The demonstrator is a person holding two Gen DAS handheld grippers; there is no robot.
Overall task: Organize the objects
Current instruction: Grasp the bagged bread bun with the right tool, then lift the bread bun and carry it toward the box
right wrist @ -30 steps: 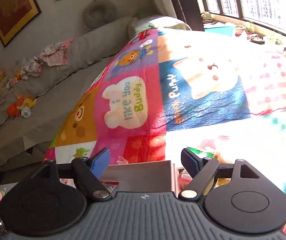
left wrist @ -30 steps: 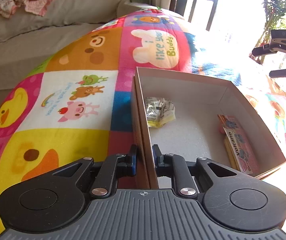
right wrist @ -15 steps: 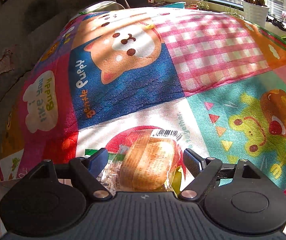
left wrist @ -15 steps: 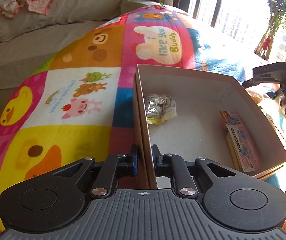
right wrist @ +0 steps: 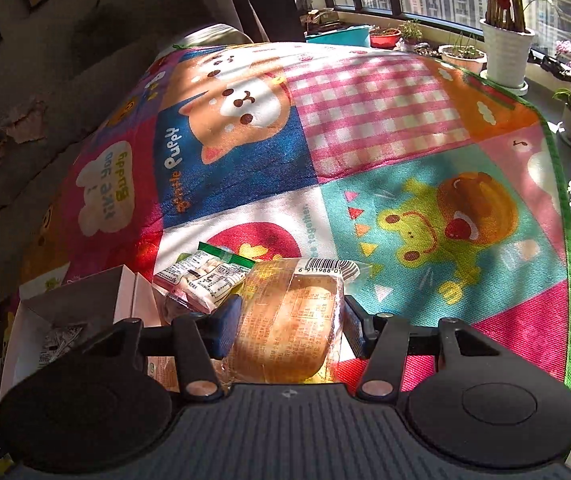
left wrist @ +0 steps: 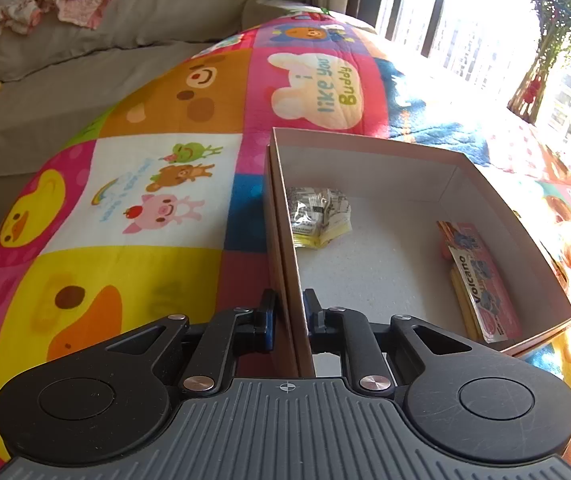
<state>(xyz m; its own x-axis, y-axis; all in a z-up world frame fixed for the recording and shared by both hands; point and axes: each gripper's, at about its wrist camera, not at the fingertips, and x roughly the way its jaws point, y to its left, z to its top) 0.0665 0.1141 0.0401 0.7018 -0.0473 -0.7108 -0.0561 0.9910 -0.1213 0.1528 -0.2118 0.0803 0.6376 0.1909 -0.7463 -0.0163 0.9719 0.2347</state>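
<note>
Left gripper point(left wrist: 287, 314): pinched tight on near wall of cardboard box point(left wrist: 369, 154), likely to steady it for loading.
Crinkled snack packet point(left wrist: 317, 216): inside box, against left wall.
Volcano packet point(left wrist: 479, 280): inside box, along right wall.
Play mat point(left wrist: 137, 184): under box, spread flat.
White snack packs point(right wrist: 201, 280): on mat, just right of box.
Right gripper point(right wrist: 291, 322): closing around wrapped bread point(right wrist: 289, 324), right of box; pads at its sides, firm grip not yet evident.
</note>
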